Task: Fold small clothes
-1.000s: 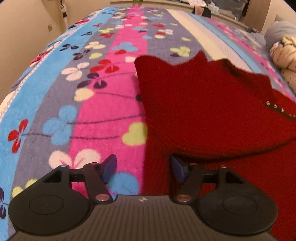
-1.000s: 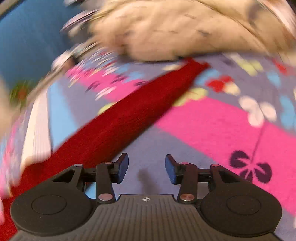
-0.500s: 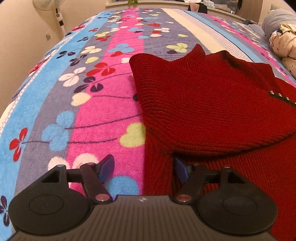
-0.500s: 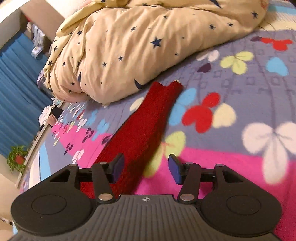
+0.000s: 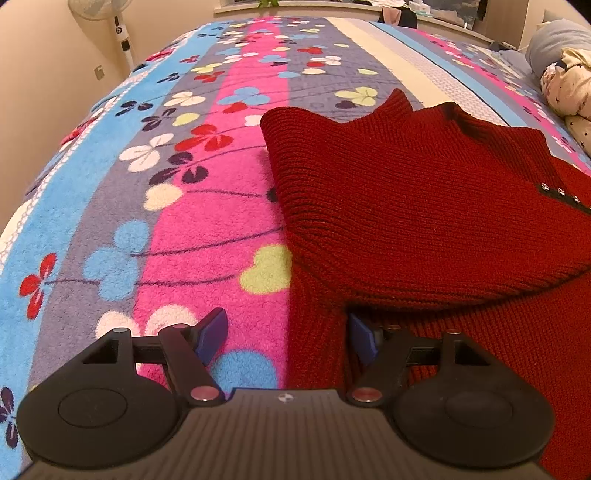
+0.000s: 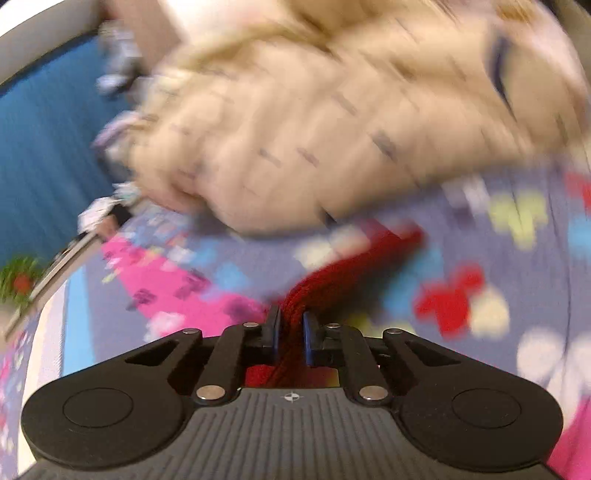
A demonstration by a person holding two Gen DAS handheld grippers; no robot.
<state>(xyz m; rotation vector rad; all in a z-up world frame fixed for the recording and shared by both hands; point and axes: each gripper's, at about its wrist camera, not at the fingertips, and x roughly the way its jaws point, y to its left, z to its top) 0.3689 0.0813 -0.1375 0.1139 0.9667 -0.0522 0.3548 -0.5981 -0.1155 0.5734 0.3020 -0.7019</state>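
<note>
A red knit sweater (image 5: 424,206) lies on the flowered bedspread (image 5: 192,229), one sleeve folded across its body. My left gripper (image 5: 288,332) is open and empty, low over the sweater's left edge, with red fabric between and beyond its blue pads. In the blurred right wrist view, my right gripper (image 6: 290,330) is shut on the sweater's other red sleeve (image 6: 354,266), which runs forward from the jaws over the bedspread (image 6: 517,295).
A cream star-print duvet (image 6: 332,122) is bunched just beyond the held sleeve and shows at the far right in the left wrist view (image 5: 569,88). A standing fan (image 5: 118,29) and beige wall are beyond the bed's left edge. Blue curtains (image 6: 44,155) hang far left.
My right gripper has closed on the red sleeve, which it straddled open half a second ago, and it is moving fast. My left gripper has stayed open and nearly still.
</note>
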